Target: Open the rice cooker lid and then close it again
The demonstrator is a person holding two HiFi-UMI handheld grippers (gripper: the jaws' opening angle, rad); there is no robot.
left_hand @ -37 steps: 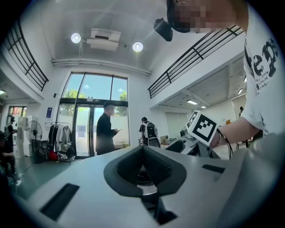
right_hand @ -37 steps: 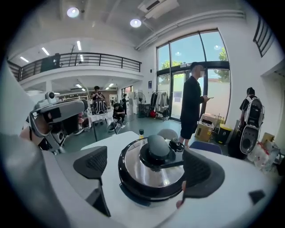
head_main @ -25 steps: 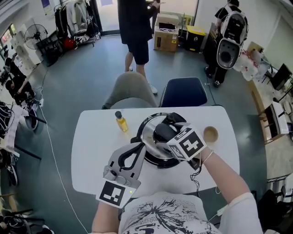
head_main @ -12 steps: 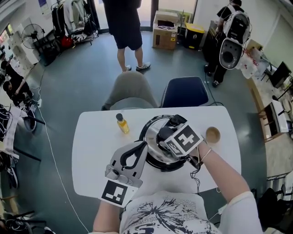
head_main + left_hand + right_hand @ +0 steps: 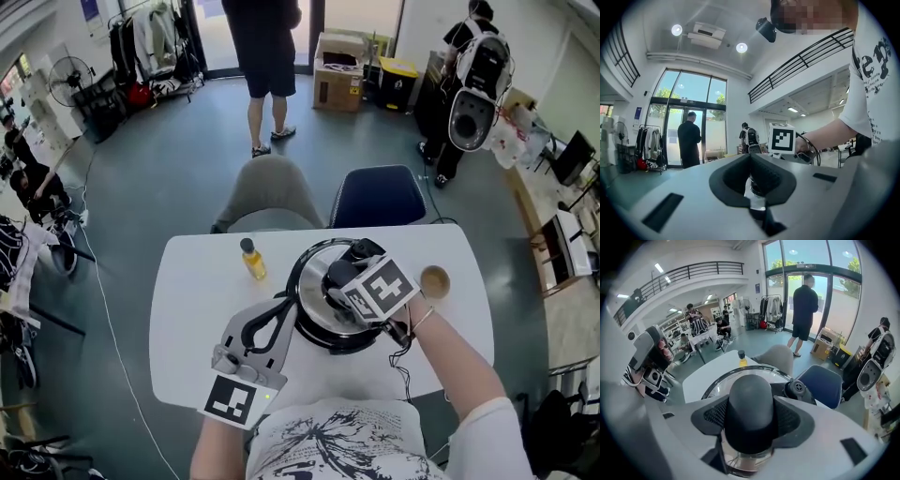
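Note:
A round rice cooker point(image 5: 317, 323) with a shiny steel lid point(image 5: 313, 281) stands mid-table. My right gripper point(image 5: 342, 274) points steeply down over the lid. Its jaws have just been closing and now press on the black lid knob point(image 5: 750, 401) from both sides. The lid lies flat on the cooker. A black steam vent point(image 5: 797, 389) sits behind the knob. My left gripper point(image 5: 287, 306) lies level at the cooker's left side with its fingertips meeting and nothing held; through its loop point(image 5: 751, 161) I see a sliver of the cooker's steel side.
A small bottle of yellow liquid point(image 5: 251, 260) stands left of the cooker and a wooden cup point(image 5: 434, 280) right of it on the white table point(image 5: 192, 309). A grey chair point(image 5: 272, 192) and a blue chair point(image 5: 380, 195) stand behind. A person point(image 5: 267, 56) is by the far door.
The right gripper's jaws have closed round the lid knob, which now hides beneath it. The left gripper has stayed put. The person in the background has walked further away.

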